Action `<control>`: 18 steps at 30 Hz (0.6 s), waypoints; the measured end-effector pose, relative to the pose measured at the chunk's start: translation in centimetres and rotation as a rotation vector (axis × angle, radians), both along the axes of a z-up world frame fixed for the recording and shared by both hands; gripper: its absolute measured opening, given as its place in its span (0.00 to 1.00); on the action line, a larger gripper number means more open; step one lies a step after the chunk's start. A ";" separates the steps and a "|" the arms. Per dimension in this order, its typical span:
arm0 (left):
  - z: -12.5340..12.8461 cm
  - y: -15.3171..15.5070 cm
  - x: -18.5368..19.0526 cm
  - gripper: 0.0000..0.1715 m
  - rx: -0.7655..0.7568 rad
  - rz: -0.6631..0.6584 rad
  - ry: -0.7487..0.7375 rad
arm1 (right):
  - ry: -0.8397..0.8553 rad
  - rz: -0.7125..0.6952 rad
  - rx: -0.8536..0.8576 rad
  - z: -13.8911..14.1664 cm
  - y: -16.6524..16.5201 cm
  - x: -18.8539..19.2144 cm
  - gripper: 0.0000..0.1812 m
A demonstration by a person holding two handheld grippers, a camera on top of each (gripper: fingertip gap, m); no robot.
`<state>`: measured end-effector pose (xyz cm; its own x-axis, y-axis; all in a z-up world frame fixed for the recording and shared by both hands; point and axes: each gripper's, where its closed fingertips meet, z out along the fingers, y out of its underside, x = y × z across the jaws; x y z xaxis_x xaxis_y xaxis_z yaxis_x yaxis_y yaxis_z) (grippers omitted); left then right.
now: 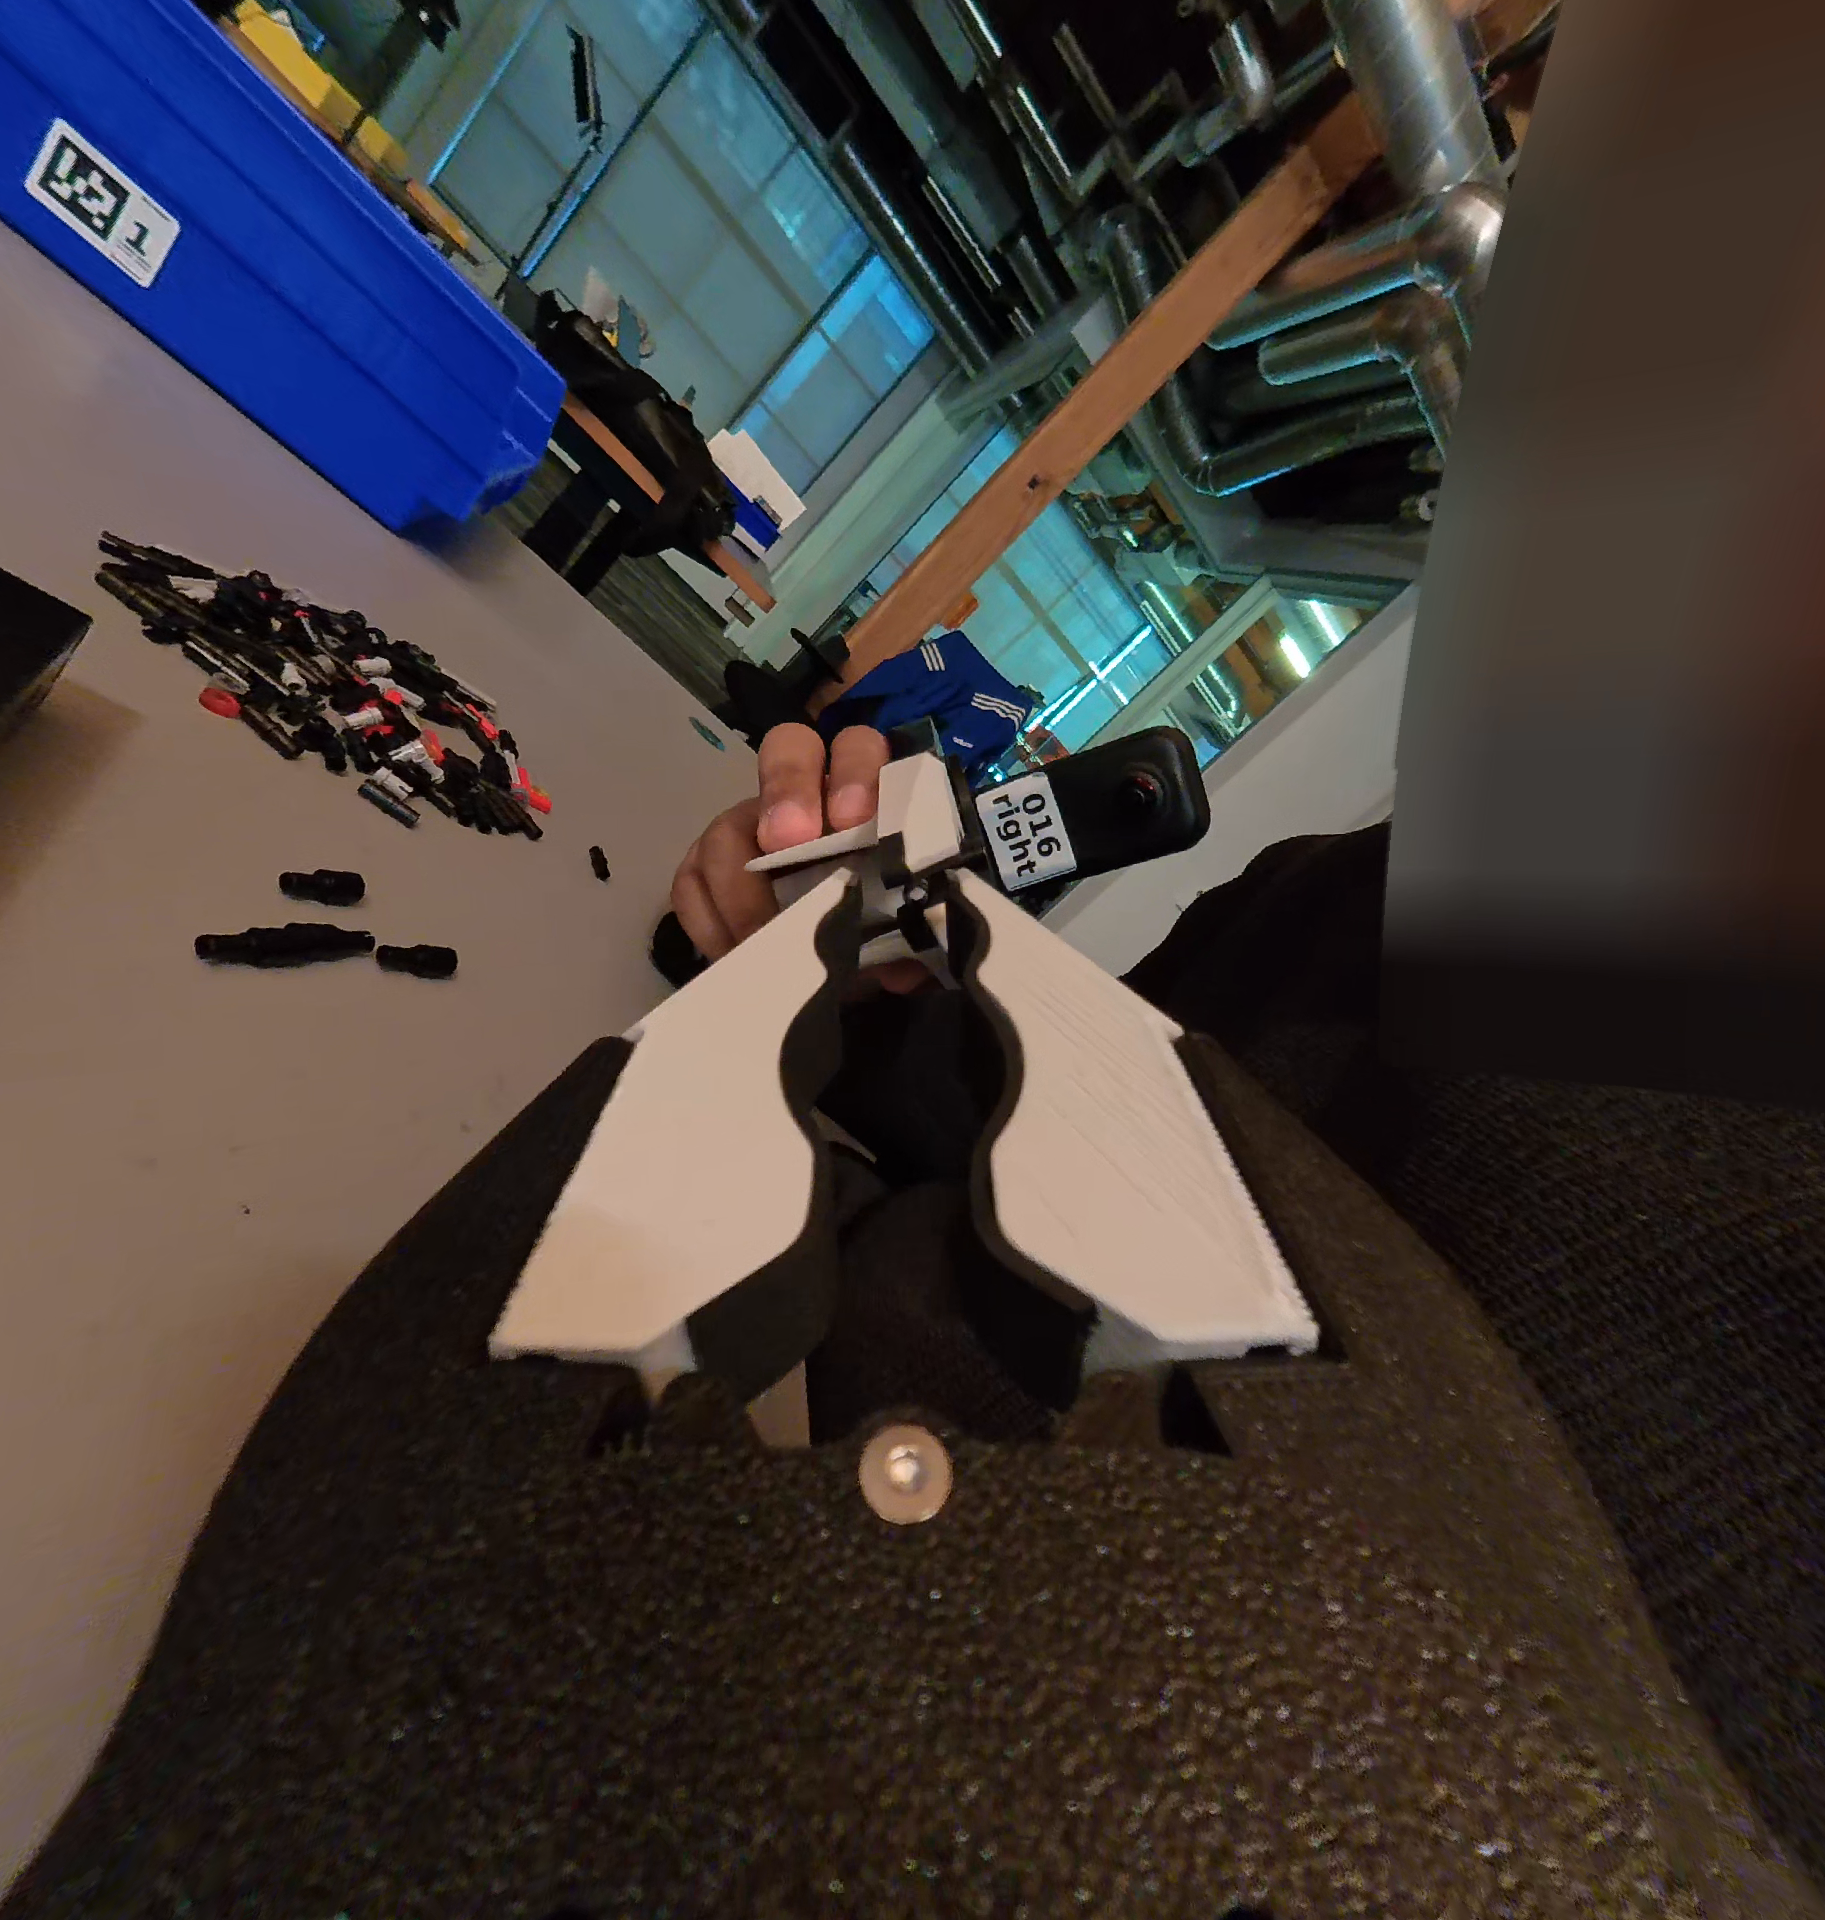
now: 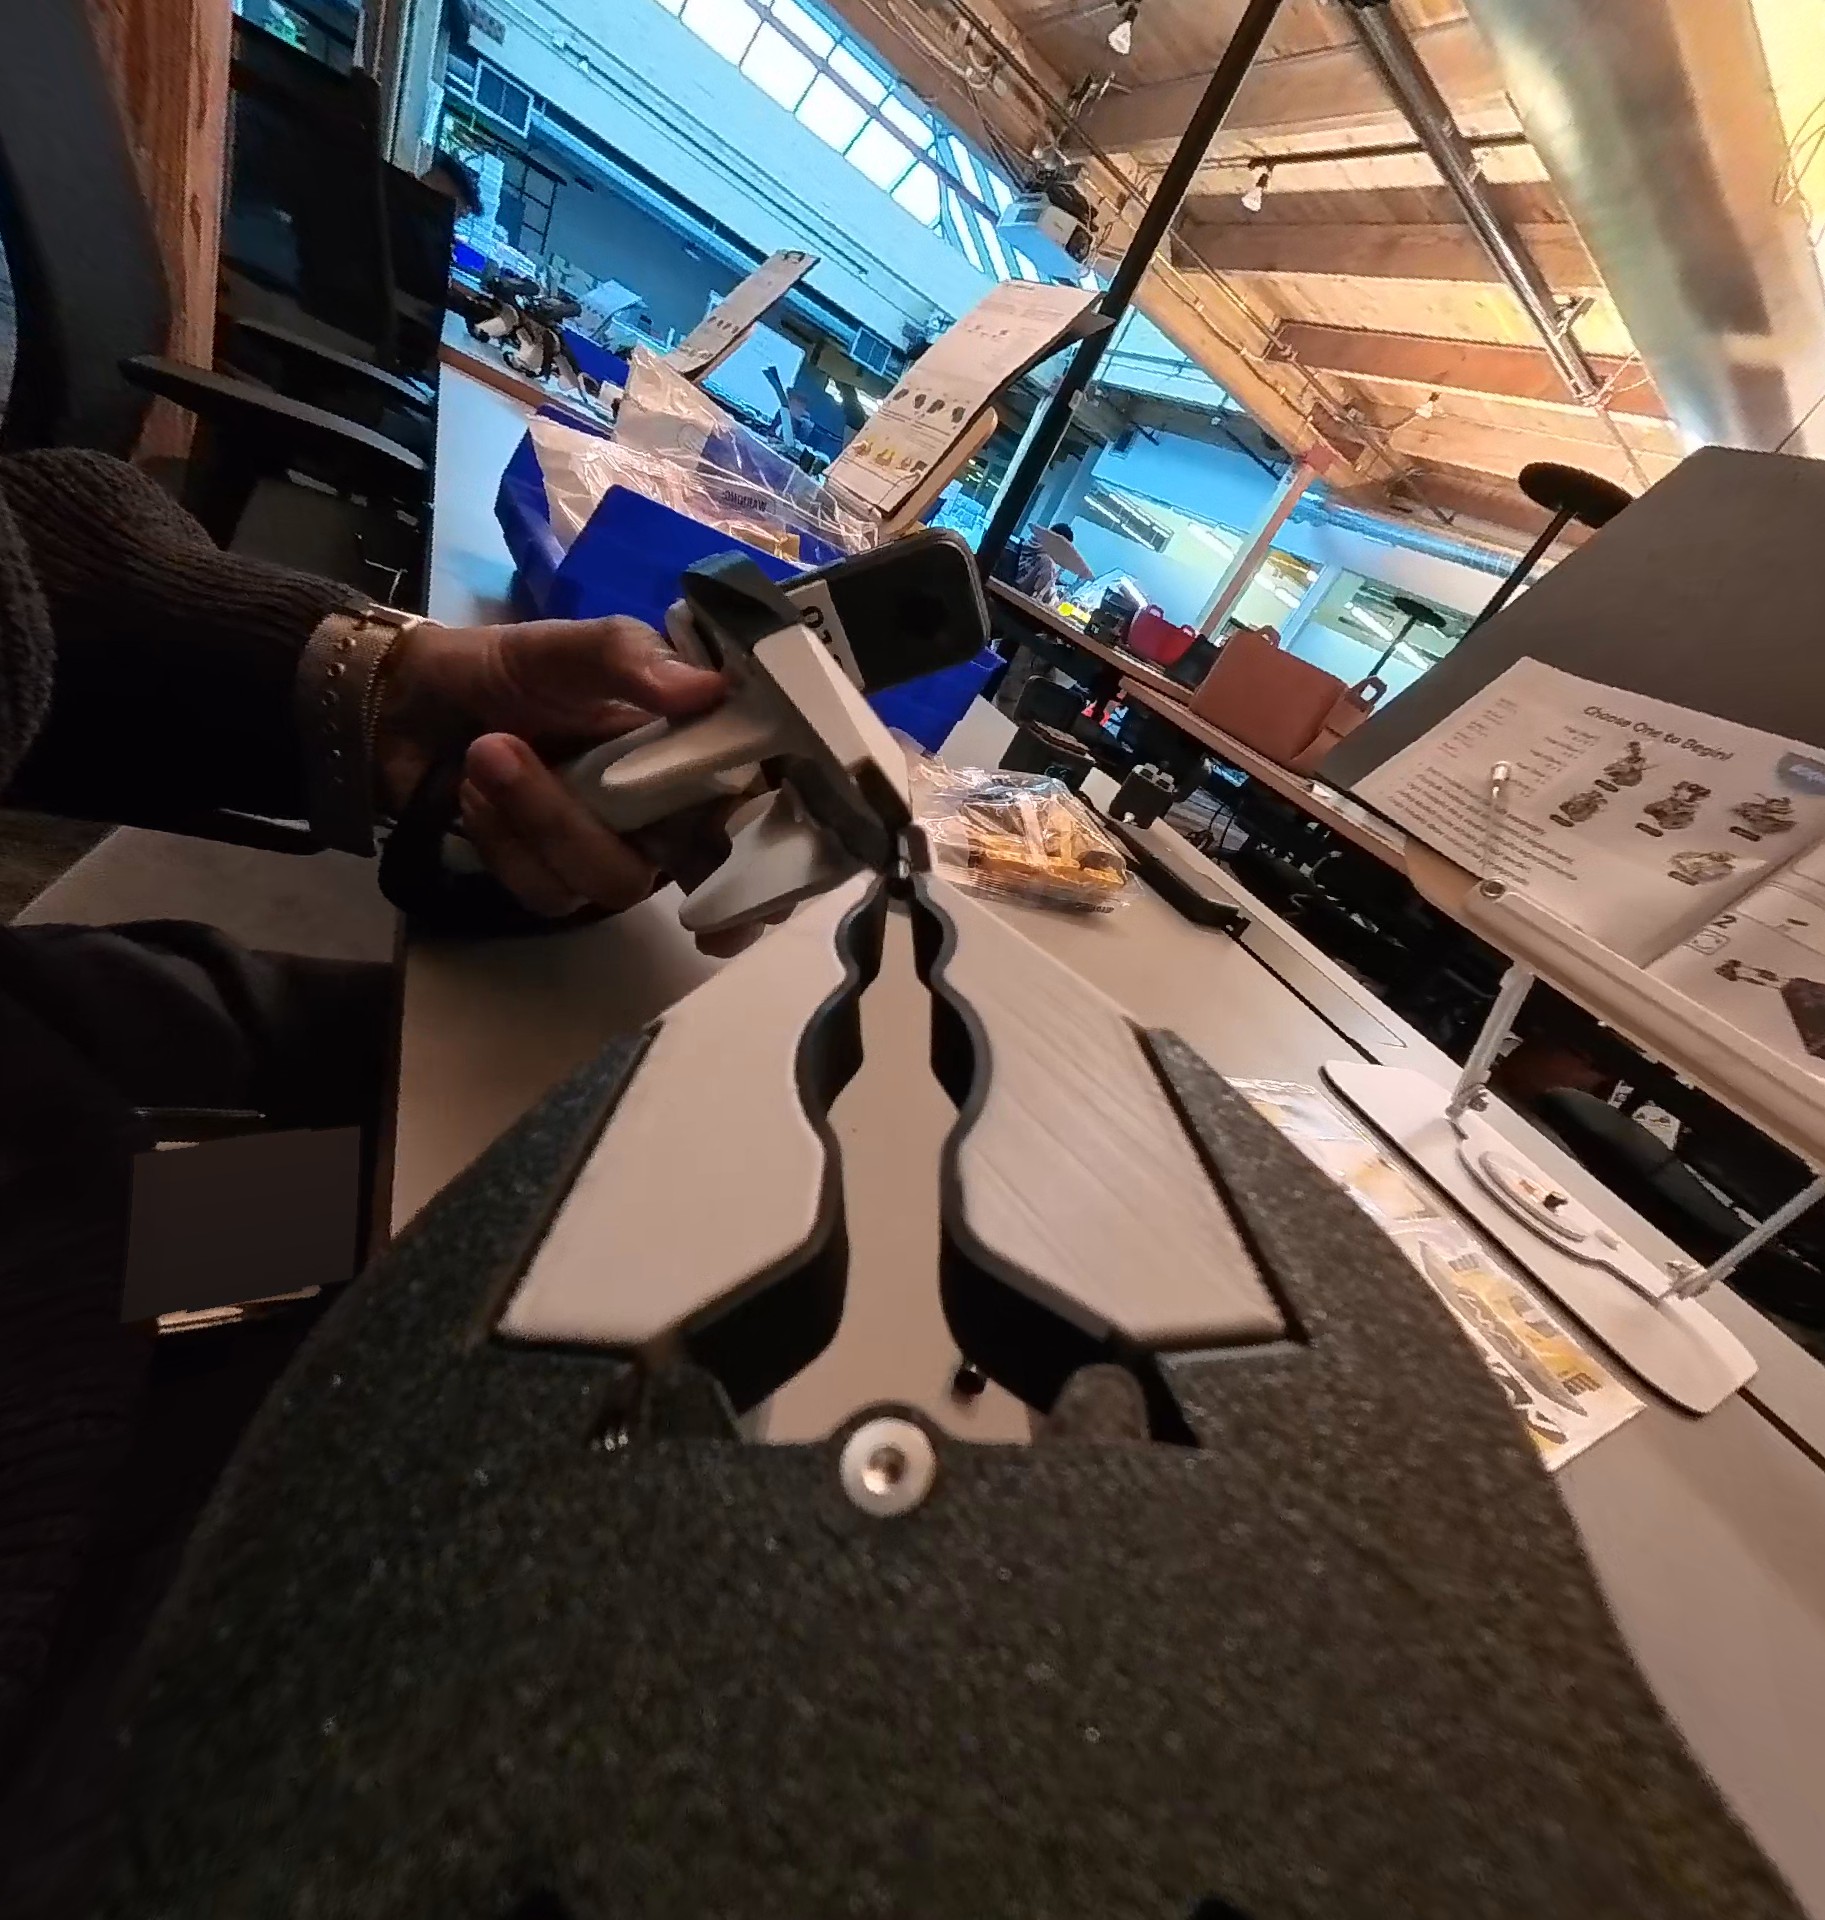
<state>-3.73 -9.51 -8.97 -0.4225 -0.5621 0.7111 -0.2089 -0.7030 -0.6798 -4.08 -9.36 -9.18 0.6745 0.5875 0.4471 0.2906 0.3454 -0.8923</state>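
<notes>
My left gripper (image 1: 906,906) and my right gripper (image 2: 901,883) meet tip to tip above the edge of the grey table (image 1: 160,1143). Each is closed on a small black connector piece (image 1: 914,894), which also shows in the right wrist view (image 2: 903,860). In the left wrist view the right gripper (image 1: 903,875) comes in from beyond, held by a hand (image 1: 783,800). In the right wrist view the left gripper (image 2: 892,823) comes in from the left, held by a hand (image 2: 555,707) in a dark sleeve. How the piece sits between the pads is hidden.
A pile of small black, red and grey pins (image 1: 316,686) lies on the table, with a few loose black pieces (image 1: 284,945) nearer. A blue bin (image 1: 264,260) stands behind. A bag of tan parts (image 2: 1022,842) and an open booklet on a stand (image 2: 1614,810) are at the right. The tips of both grippers are at nearly the same place.
</notes>
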 end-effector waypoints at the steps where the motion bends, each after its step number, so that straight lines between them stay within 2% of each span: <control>1: 0.0 -0.1 0.0 0.08 0.000 -0.005 -0.002 | -0.003 0.000 0.000 0.0 0.0 0.0 0.02; 7: -0.3 -0.9 -0.1 0.08 0.004 -0.050 0.019 | -0.022 0.023 -0.001 -0.2 -0.2 -0.4 0.02; 9: -0.5 -1.0 0.0 0.05 0.015 -0.051 0.039 | -0.035 0.038 0.008 -0.3 -0.3 -0.5 0.02; 14: -0.7 -1.0 -0.4 0.05 0.036 -0.059 0.058 | -0.109 0.063 0.081 -0.5 -0.3 -0.8 0.02; 18: -0.8 -0.9 -0.8 0.04 0.038 -0.067 0.061 | -0.104 0.084 0.057 -0.6 -0.4 -0.8 0.02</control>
<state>-4.53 -10.38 -9.75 -0.4168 -0.5611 0.7152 -0.2966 -0.6598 -0.6904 -4.84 -9.73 -9.77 0.5725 0.6113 0.5464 0.3482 0.4221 -0.8370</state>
